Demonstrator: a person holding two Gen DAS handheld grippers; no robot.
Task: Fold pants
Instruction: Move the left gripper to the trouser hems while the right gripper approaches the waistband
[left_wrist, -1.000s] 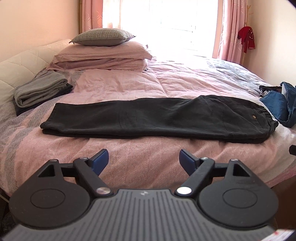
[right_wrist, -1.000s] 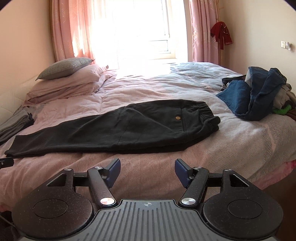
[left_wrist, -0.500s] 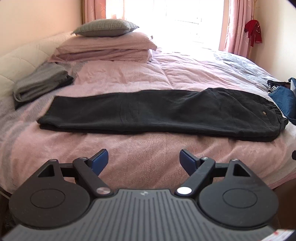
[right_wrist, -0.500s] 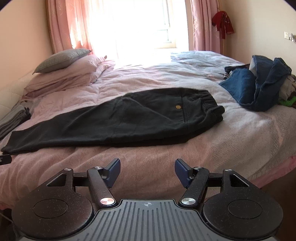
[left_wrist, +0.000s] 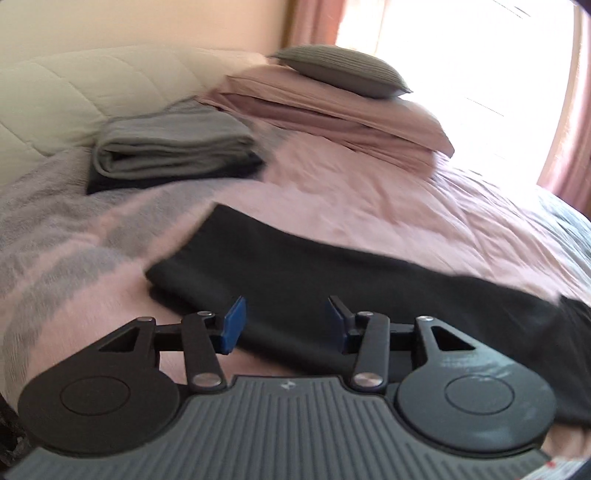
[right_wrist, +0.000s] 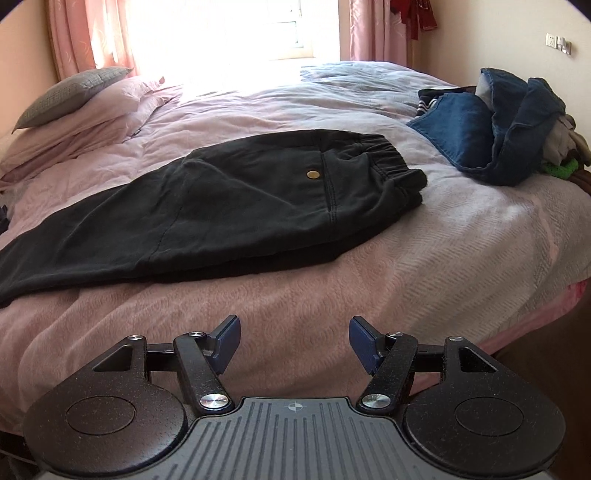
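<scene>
Between the left gripper's (left_wrist: 284, 320) 2 blue pads (left_wrist: 233, 325) lies the near edge of the pants (left_wrist: 332, 280); the jaws are closing, but a clear gap remains and the pads are not pressing the cloth. This gripper sits over the leg end, near the hems. The right gripper (right_wrist: 294, 341) hangs with its jaws wide apart and nothing between them, above bare pink bedspread (right_wrist: 332, 295), apart from the pants (right_wrist: 221, 206).

The pants lie flat on the bed with their long axis running across it, side to side. The hems point toward the headboard (left_wrist: 74, 96) side, the elastic waistband (right_wrist: 388, 151) toward the pile of clothes (right_wrist: 498, 129) at the other side. 1 brass button (right_wrist: 314, 174) faces up beside a pocket seam.

The left wrist view is blurred, so the hem edges are hard to make out, and the waist end runs off its right edge. In the right wrist view the leg end is cut off at the left edge. Beyond the hems sit folded grey clothes (left_wrist: 173, 144), then stacked pillows (left_wrist: 332, 110).
</scene>
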